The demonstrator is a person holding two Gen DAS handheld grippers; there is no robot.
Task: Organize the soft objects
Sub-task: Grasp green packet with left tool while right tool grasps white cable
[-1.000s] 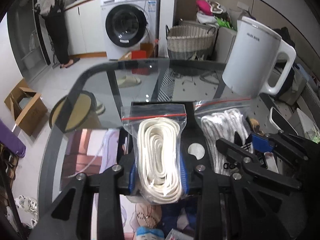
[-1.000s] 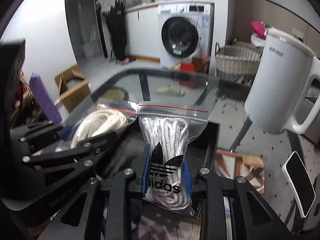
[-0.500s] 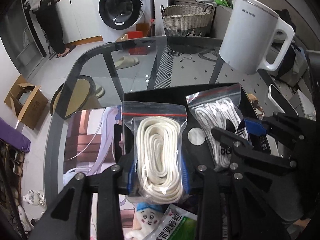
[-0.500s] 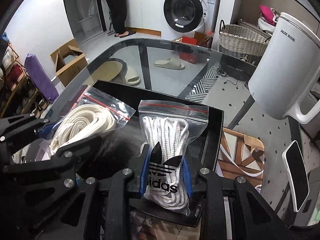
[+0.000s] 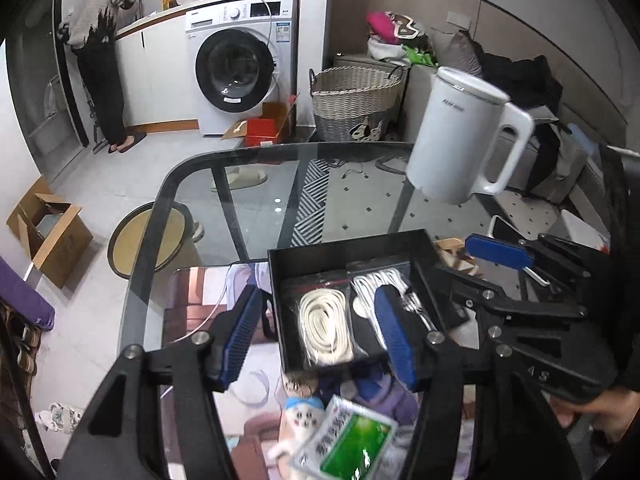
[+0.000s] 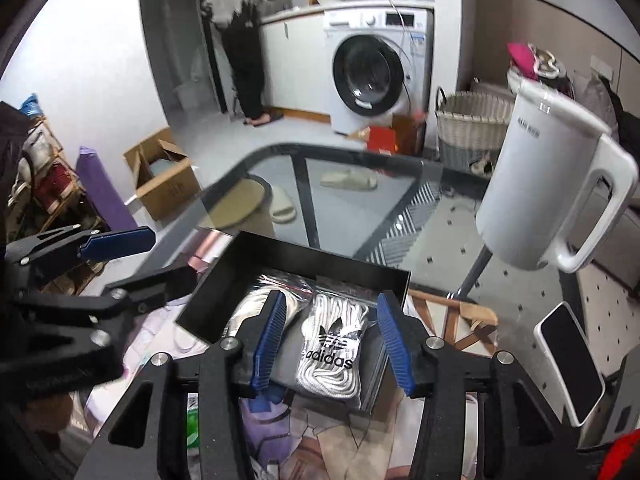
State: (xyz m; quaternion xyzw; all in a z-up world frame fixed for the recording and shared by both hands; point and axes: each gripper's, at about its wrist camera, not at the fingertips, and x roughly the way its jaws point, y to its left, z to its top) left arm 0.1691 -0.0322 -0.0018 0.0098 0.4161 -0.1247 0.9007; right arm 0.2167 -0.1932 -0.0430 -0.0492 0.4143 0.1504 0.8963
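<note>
A black box [image 5: 344, 250] [image 6: 304, 258] stands on the glass table. Two clear zip bags lie side by side in it: a bag of cream flat laces [image 5: 320, 326] [image 6: 256, 300] on the left and a bag of white Adidas rope laces [image 6: 334, 354] [image 5: 384, 280] on the right. My left gripper [image 5: 318, 336] is open and empty, raised above the box over the cream bag. My right gripper [image 6: 332, 338] is open and empty above the Adidas bag. Each gripper shows in the other's view.
A white electric kettle [image 5: 460, 140] [image 6: 540, 184] stands at the back right of the table. A phone [image 6: 570, 362] lies at the right. A green sachet [image 5: 348, 440] and a small plush toy [image 5: 298, 416] lie in front of the box on a printed mat.
Both grippers opened and let go of their bags, which now lie in the black box. Both grippers pulled back and up from the box.
</note>
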